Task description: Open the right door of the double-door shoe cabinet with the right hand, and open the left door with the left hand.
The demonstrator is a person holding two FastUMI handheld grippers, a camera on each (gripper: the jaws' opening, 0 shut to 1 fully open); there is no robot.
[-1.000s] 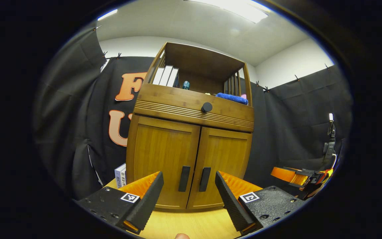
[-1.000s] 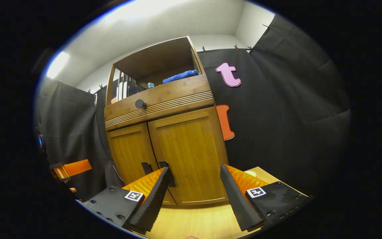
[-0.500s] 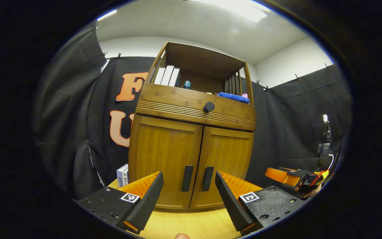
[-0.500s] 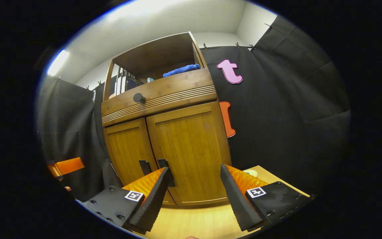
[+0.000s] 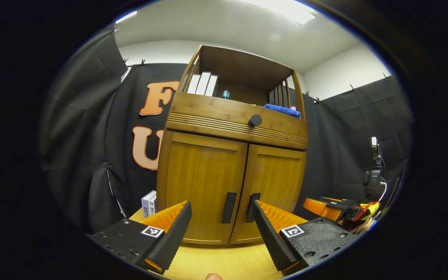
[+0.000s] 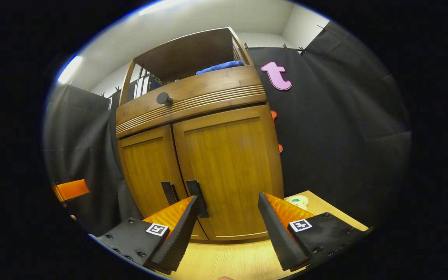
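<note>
The wooden shoe cabinet stands close ahead with both doors shut. In the left gripper view its left door and right door each carry a black vertical handle, the left handle and the right handle, beside the centre seam. My left gripper is open and short of the handles, holding nothing. In the right gripper view my right gripper is open before the right door, its left finger just under the right handle. The other gripper appears as orange at the side: right one, left one.
Above the doors is a drawer with a round black knob, and an open shelf holding books and a blue cloth. The cabinet stands on a light wooden top. A small box sits left of it, a round white item right.
Both grippers have come nearer the cabinet, which looks larger now. In the left gripper view the cabinet has slid to the right. The doors stay shut and both grippers stay open.
</note>
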